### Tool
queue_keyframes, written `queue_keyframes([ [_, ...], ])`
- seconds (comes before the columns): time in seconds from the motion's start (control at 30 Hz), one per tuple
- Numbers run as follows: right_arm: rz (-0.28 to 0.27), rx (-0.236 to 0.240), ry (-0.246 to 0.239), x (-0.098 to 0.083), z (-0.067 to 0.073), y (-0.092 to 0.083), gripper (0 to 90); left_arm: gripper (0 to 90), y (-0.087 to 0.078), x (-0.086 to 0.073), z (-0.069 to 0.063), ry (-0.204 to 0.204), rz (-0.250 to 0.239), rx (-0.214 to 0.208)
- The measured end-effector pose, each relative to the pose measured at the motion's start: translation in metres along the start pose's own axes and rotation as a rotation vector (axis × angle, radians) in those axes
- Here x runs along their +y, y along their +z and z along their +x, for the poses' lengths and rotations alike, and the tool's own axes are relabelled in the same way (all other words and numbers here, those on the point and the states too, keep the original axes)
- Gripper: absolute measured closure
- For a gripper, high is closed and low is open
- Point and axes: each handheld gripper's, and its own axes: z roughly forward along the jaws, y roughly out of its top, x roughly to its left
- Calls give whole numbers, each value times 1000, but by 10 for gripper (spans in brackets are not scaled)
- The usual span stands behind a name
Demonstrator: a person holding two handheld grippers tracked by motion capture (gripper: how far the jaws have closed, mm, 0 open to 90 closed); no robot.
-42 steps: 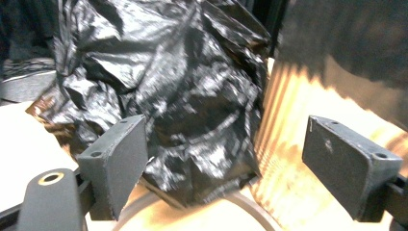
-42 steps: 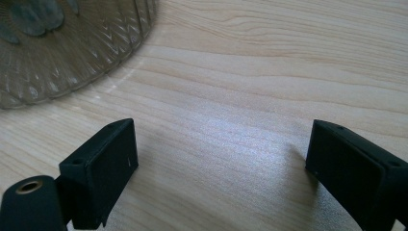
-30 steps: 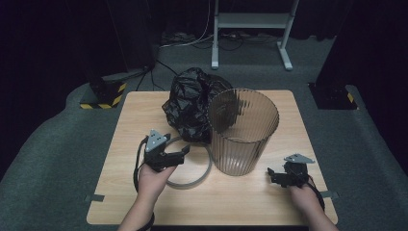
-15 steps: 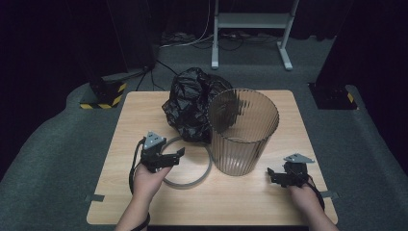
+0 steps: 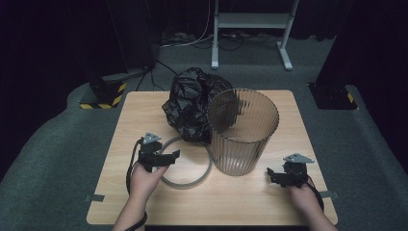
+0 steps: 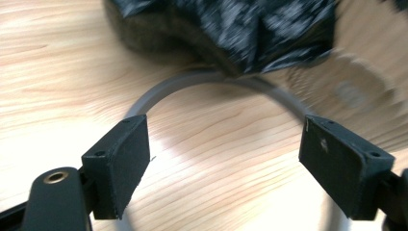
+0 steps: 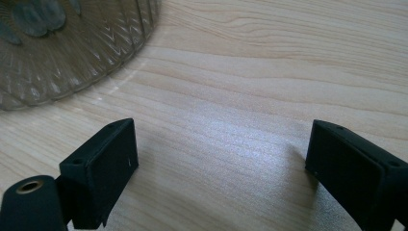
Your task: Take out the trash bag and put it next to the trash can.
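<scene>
Bag touching bin, apparently overlapping ring

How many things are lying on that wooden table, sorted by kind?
Black bag: 1
Ribbed clear bin: 1
Grey ring: 1
Total: 3

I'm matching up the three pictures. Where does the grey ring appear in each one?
High view: grey ring lies flat at lower centre-left, beside the left claw.
Left gripper view: it arcs across the middle, beyond the jaws.
Right gripper view: not in it.
Shared landmark: the ribbed bin.
</scene>
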Motion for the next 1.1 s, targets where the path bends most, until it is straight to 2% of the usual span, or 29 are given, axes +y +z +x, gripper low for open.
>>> queue_keyframes([
  [0.2, 0, 2, -2, 0, 0, 0, 105, 193, 10, -8, 10, -19, 86, 33],
  [0.43, -1, 10, -13, 1, 0, 1, 107, 256, 17, -14, 16, -45, 144, 64],
  [0.57, 1, 15, -14, 1, 0, 1, 107, 301, 25, -21, 20, -49, 190, 113],
  [0.63, 0, 17, -17, 1, -1, 1, 107, 309, 26, -23, 22, -79, 196, 127],
  [0.73, -2, 20, -20, 2, -1, 2, 107, 348, 23, -24, 27, -111, 176, 143],
  [0.8, -2, 22, -21, 2, -1, 2, 106, 370, 22, -25, 28, -129, 180, 139],
  [1.0, -1, 23, -25, 2, -1, 2, 109, 436, 25, -28, 30, -153, 229, 147],
  [1.1, -2, 24, -24, 2, -1, 2, 109, 476, 27, -26, 27, -133, 243, 178],
])
